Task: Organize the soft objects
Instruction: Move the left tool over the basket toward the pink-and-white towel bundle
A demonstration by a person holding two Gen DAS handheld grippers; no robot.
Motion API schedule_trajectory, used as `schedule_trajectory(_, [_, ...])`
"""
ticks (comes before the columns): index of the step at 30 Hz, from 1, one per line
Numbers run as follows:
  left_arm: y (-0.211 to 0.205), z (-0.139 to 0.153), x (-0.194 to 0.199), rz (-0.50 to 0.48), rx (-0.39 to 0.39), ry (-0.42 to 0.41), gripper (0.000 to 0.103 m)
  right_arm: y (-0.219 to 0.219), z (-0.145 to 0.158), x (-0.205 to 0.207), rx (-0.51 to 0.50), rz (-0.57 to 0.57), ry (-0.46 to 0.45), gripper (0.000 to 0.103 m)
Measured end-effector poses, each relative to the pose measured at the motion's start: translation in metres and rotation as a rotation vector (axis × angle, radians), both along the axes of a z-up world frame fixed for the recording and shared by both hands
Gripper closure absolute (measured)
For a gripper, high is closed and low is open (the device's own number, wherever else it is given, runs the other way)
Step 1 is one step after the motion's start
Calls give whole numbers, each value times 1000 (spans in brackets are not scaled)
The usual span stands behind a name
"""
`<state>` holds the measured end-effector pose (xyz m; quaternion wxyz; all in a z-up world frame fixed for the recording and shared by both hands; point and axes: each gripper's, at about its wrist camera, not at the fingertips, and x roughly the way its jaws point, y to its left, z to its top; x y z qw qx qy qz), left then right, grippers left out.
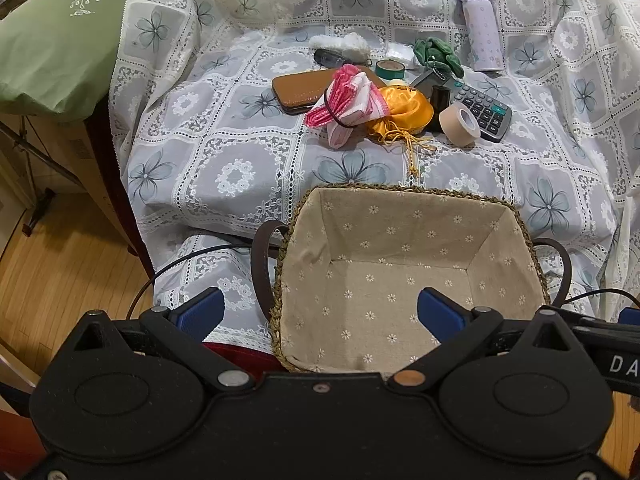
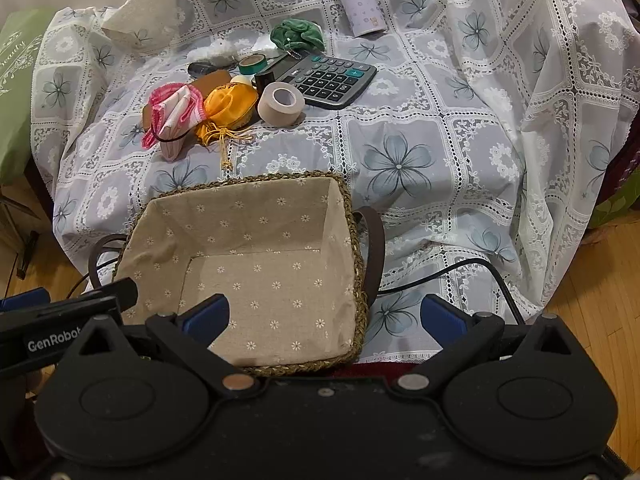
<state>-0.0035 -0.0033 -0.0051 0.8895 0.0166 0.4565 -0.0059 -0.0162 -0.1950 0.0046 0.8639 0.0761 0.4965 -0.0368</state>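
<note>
Both of our grippers hang at the near edge of the covered table, each with its blue pads spread wide and nothing between them: the left gripper [image 1: 320, 312] over the near left corner of the basket, the right gripper [image 2: 324, 316] over its near right rim. Just beyond them sits the woven basket [image 1: 492, 200] with its daisy-print lining, empty as far as we can see.

Well beyond the basket, on the lace tablecloth [image 1: 240, 152], lies the clutter we must sort. The soft pieces are the pink-and-white cloth bundle [image 1: 348, 100] cinched by a dark band, the orange satin pouch [image 1: 404, 110] touching it, the green plush toy [image 1: 438, 56] and a white fluffy piece [image 1: 342, 46] farther back. Hard things sit among them: a calculator [image 1: 482, 108], a beige tape roll [image 1: 460, 124], a brown case [image 1: 308, 88] and a lilac bottle [image 1: 482, 28].

We judge the bundle light and squashy, best pinched across its banded waist. The satin looks slippery, so we would take the pouch at its gathered neck, not by its loose cords.
</note>
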Motion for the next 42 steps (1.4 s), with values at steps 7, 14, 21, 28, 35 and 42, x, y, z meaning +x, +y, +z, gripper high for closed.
schedule_trajectory(7, [-1, -1, 0, -2, -5, 8, 4, 0, -1, 0, 1, 0, 0, 1])
schedule_trajectory(14, [-1, -1, 0, -1, -5, 8, 4, 0, -1, -1, 2, 0, 0, 1])
schedule_trajectory(21, [-1, -1, 0, -1, -5, 9, 4, 0, -2, -1, 4, -1, 2, 1])
schedule_trajectory(28, [-3, -3, -1, -2, -4, 12, 4, 0, -3, -2, 7, -3, 5, 1])
schedule_trajectory(35, [-4, -4, -1, -4, -5, 16, 4, 0, -3, -1, 10, -4, 6, 1])
schedule_trajectory(42, [-4, -4, -1, -5, -5, 19, 4, -2, -2, -1, 14, -10, 7, 1])
